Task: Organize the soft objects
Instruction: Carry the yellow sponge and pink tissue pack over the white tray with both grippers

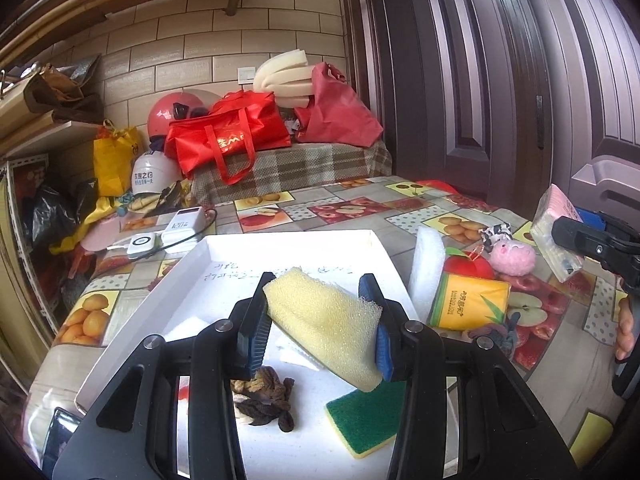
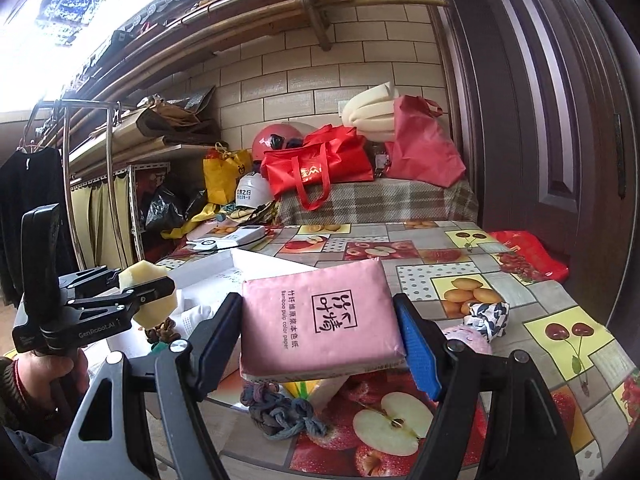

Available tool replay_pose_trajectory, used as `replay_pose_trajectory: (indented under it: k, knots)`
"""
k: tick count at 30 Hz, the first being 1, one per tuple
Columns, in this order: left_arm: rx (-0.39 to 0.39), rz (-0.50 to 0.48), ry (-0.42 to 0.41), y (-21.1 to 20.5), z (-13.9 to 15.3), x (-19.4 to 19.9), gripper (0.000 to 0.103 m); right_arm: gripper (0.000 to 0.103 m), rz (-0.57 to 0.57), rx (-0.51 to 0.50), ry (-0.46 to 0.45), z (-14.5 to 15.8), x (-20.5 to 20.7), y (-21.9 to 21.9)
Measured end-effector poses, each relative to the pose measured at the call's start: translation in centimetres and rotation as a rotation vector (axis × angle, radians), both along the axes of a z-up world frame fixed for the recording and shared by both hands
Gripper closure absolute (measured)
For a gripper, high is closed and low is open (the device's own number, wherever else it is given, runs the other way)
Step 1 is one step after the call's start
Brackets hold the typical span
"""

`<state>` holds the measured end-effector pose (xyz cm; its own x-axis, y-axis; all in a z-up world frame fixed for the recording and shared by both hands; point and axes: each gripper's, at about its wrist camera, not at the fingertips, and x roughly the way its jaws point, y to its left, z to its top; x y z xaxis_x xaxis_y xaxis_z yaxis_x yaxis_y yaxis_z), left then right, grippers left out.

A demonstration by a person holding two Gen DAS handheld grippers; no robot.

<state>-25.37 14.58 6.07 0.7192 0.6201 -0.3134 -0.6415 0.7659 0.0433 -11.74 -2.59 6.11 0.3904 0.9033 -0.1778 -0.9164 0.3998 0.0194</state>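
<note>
Yellow sponge [image 1: 324, 320] clamped tilted in left gripper [image 1: 320, 320], held above white tray [image 1: 192, 268]. Below it in tray: green scrubber [image 1: 364, 420] and brown knotted cloth [image 1: 264, 400]. Pink tissue pack [image 2: 320, 320] pinched in right gripper [image 2: 320, 336], raised over surface [image 2: 520, 280]. Near on surface: yellow tissue pack [image 1: 468, 304], pink plush [image 1: 514, 256], white foam [image 1: 428, 264].

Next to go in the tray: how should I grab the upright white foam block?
Grip the white foam block near its top, pads on its broad faces, coming from above. It stands on end, close against the tray wall and the yellow tissue pack.
</note>
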Motion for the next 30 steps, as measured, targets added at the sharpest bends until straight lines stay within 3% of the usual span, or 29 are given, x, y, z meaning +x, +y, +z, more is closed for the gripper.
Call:
replay_pose_trajectory:
  k: [21,30]
  knots:
    - [-0.093,0.111,-0.065,4.6,-0.3,-3.1,0.061,0.028,0.107,-0.081,-0.032,-0.2,-3.2,4.1]
    - [-0.086,0.133,-0.051,5.2,-0.4,-3.2,0.061,0.028,0.170,-0.151,0.006,-0.8,-3.8,7.2]
